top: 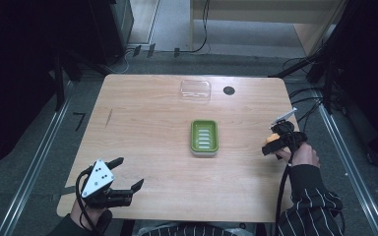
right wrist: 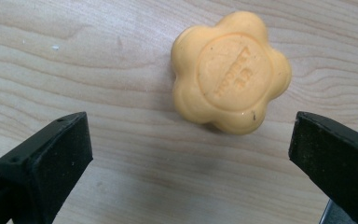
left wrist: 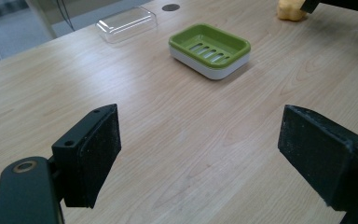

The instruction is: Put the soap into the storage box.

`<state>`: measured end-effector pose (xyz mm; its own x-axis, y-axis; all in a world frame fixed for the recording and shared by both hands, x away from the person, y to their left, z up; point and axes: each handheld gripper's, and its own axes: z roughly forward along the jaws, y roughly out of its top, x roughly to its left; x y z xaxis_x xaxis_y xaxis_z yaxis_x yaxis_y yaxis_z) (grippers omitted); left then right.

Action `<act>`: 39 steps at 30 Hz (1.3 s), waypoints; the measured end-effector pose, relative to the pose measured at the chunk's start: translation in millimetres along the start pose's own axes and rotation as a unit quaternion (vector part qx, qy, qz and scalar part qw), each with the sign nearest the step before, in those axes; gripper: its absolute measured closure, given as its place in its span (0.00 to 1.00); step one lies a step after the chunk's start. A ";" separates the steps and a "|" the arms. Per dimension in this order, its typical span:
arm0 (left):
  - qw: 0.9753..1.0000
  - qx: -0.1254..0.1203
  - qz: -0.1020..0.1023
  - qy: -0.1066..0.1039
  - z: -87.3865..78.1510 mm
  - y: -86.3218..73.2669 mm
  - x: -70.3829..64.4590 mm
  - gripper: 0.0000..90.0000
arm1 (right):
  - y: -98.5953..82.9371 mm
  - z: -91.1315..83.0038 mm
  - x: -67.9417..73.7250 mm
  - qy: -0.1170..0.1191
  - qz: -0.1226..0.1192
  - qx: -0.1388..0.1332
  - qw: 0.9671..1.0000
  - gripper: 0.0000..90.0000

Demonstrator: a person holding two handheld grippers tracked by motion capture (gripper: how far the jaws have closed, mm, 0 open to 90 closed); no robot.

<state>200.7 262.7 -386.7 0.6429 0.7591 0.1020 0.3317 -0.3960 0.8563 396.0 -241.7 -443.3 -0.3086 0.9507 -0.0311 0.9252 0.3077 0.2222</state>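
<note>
One raised stamp marks the flower-shaped soap point(right wrist: 230, 72), right tool view.

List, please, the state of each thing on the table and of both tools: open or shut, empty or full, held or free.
Left tool: open, holds nothing, above the near left of the table.
Right tool: open, over the soap, not touching it.
Flower-shaped orange soap: lying flat on the table, free.
Green soap dish: uncovered, empty.
Clear lid: off the dish, lying apart at the far side.
</note>
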 end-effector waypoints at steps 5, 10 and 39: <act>1.000 0.000 -0.001 -0.001 0.1 0.0 -0.2 0.15 | 6.5 2.2 -5.3 0.003 0.001 0.003 1.000 0.00; 1.000 0.000 0.001 -0.001 0.3 0.0 0.0 0.15 | 13.4 5.1 -11.5 0.007 0.000 0.012 1.000 0.00; 1.000 0.000 -0.002 0.000 0.2 -0.1 0.0 0.15 | 44.7 36.6 -23.7 0.029 -0.013 0.076 0.997 0.03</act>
<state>200.8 262.6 -386.9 0.6423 0.7600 0.0990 0.3343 -0.3941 0.8561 452.8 -249.0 -468.4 -0.3417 0.9396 0.0223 0.9379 0.3393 0.0719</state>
